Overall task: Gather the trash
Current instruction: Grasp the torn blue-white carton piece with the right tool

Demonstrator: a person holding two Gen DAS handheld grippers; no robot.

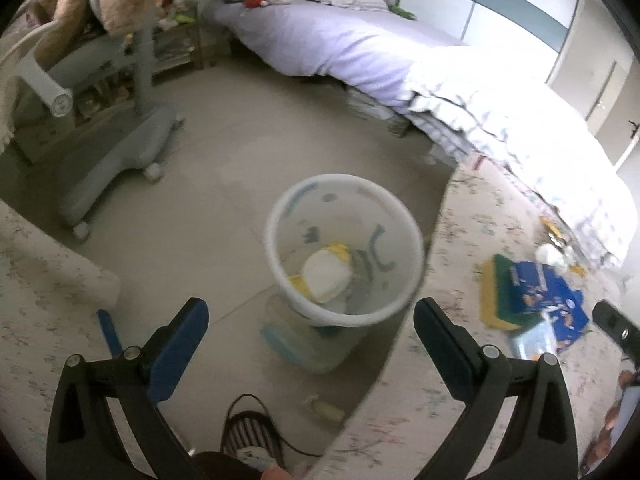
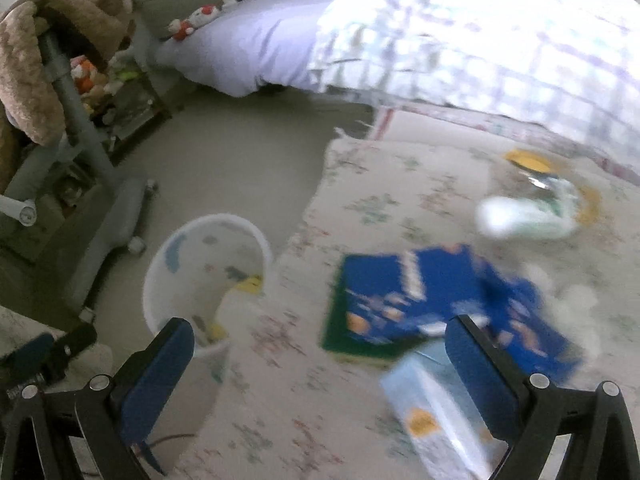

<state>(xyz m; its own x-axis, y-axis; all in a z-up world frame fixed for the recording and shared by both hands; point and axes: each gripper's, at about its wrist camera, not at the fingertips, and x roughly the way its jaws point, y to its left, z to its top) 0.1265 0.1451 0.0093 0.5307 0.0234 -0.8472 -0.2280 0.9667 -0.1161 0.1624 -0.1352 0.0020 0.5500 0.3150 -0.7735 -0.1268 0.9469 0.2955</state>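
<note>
The left gripper (image 1: 312, 328) is hanging with its jaws spread wide and empty above the white waste bin (image 1: 344, 252), which is standing on the bare floor just beside the left edge of the floral mat (image 1: 472, 360) and is holding white and yellow scraps (image 1: 326, 274). The right gripper (image 2: 320, 356) is also gaping wide, gripping nothing, over the mat. A blue flattened package (image 2: 436, 300), a pale blue carton (image 2: 436, 416) and a crumpled white wrapper (image 2: 528, 212) are lying on the mat near the bed (image 2: 460, 32).
</note>
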